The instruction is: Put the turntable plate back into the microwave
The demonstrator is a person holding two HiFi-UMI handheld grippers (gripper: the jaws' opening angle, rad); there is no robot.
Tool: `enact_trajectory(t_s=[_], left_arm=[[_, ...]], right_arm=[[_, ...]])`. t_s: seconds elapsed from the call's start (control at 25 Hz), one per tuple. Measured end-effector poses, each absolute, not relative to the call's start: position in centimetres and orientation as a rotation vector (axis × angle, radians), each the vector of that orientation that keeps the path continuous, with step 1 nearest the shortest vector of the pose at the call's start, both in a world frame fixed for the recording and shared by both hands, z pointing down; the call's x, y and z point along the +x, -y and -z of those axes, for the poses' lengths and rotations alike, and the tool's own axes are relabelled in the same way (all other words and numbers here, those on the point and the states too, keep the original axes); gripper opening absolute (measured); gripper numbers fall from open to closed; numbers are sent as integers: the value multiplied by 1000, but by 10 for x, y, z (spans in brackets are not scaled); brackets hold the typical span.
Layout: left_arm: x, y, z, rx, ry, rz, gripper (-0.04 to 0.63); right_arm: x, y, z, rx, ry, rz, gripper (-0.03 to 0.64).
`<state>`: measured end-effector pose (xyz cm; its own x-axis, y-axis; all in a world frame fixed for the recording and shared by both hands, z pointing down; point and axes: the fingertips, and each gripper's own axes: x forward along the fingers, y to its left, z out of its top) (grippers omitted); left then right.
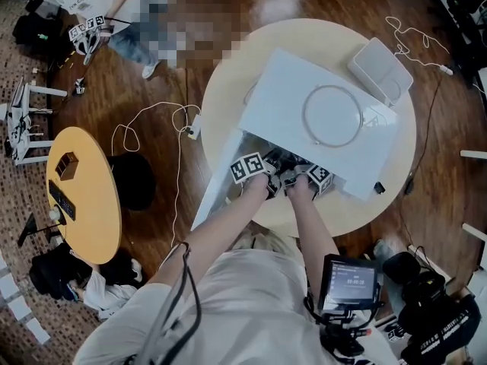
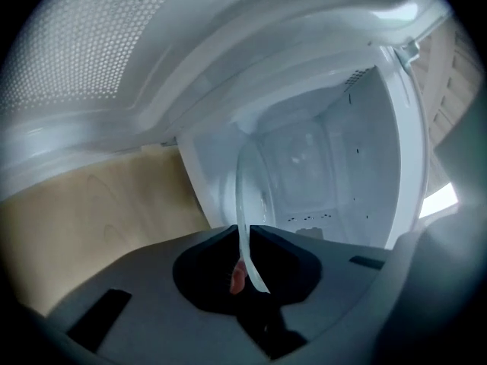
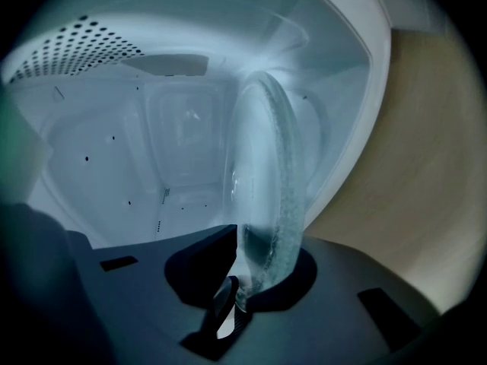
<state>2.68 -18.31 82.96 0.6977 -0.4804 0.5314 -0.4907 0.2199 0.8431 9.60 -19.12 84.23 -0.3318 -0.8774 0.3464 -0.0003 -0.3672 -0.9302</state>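
At the microwave (image 1: 319, 105) mouth, 6 o'clock side of the round table (image 1: 228, 90) — left hand-held gripper (image 2: 243, 233) and right hand-held gripper (image 3: 257, 242) both clamp the glass turntable plate (image 3: 262, 173) rim — plate at the open cavity.

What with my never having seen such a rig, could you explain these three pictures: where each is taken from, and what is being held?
No robot here: a person holds a gripper in each hand. The wide picture comes from a camera on the person's head, looking down at a white microwave, door open, on a round table; a thin ring lies on top. The other two come from cameras riding on the left gripper and right gripper, looking along their jaws into the oven. Both pairs of jaws are shut on the rim of the glass turntable plate.
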Motion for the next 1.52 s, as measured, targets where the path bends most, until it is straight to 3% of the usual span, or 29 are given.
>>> enact_trajectory(t_s=[0.32,1.16,1.52], left_arm=[[25,186,-832,1326,861,81,41],[19,186,-825,1319,839,144,37],[23,180,-826,1384,837,57,38]], right_arm=[[94,174,-847,-1264,-1202,1871,98],[103,140,-827,-1494,-1391,1750,94],[113,140,-826,-1368,-1181,1694,34]])
